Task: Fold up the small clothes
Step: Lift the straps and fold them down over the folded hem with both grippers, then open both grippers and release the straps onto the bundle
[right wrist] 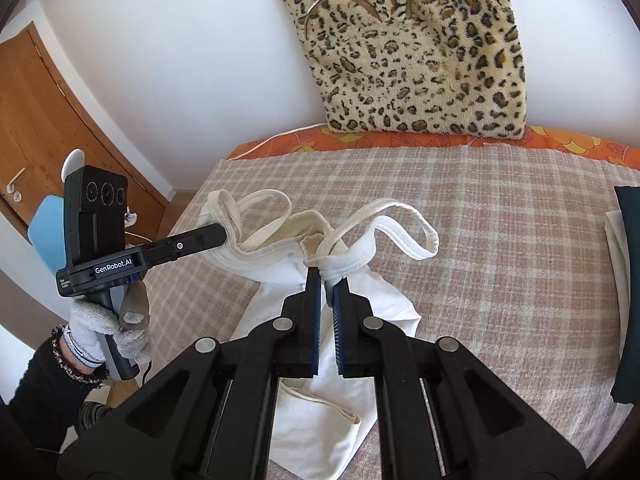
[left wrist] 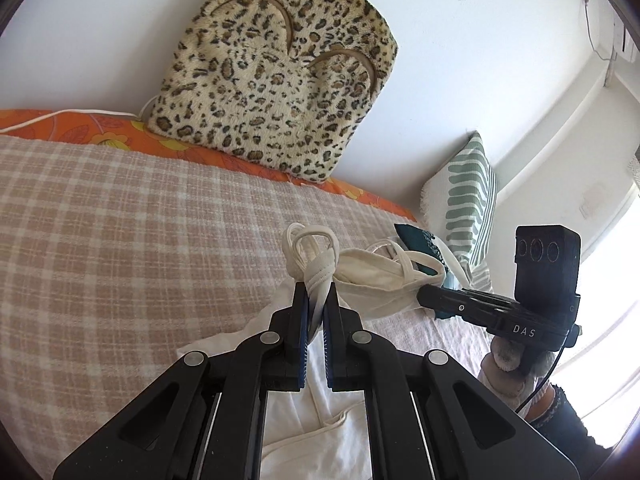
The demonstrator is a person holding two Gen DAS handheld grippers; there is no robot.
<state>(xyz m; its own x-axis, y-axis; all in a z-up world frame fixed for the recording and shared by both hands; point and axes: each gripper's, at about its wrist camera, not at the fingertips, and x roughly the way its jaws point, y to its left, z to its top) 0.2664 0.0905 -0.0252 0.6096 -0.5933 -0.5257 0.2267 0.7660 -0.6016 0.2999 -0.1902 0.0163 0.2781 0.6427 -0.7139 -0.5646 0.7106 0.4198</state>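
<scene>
A white tank top (right wrist: 320,380) hangs between my two grippers above the checked bedspread (right wrist: 500,260); its lower part also shows in the left wrist view (left wrist: 320,420). My left gripper (left wrist: 316,292) is shut on one bunched shoulder strap (left wrist: 316,270); it also shows in the right wrist view (right wrist: 222,236). My right gripper (right wrist: 327,280) is shut on the other strap (right wrist: 344,264); in the left wrist view (left wrist: 420,294) it pinches the top's cream edge (left wrist: 384,280).
A leopard-print cushion (left wrist: 276,80) leans on the wall behind an orange flowered sheet (left wrist: 100,132). A green striped pillow (left wrist: 468,200) and a dark teal garment (right wrist: 630,280) lie to the right. A wooden door (right wrist: 60,120) stands to the left.
</scene>
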